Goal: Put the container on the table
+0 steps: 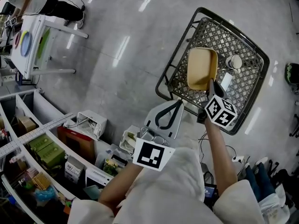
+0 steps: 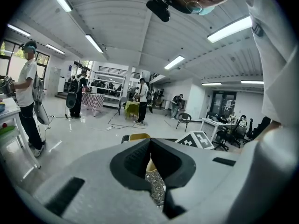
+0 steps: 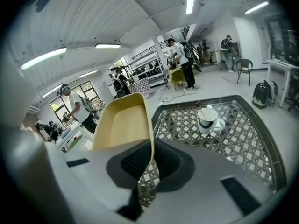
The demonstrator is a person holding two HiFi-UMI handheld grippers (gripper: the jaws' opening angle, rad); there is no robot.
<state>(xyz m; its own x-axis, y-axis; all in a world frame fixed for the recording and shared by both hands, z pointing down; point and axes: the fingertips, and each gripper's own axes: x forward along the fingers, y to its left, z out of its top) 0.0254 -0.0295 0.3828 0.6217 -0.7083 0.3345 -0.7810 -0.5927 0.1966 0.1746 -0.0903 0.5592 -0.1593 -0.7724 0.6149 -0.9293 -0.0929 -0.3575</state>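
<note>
**Yellow container gripped over the wire basket**

The right tongs (image 1: 211, 84) are clamped on one side wall of the yellow container (image 1: 202, 68). The container stands tilted on end over the wire basket (image 1: 260, 59), which sits on the floor. The head view hides the grip behind the marker cube. The right gripper view shows it plainly, with the thin wall pinched between the dark pads. That view also shows a dark band on the white mug (image 3: 207, 119), which stands on the mesh beyond.

The left tongs (image 1: 177, 104) hang at the basket's near edge. The left gripper view shows their jaws pressed together with nothing between.

The head view shows the white counter (image 1: 35, 41) well apart at upper left.
</note>
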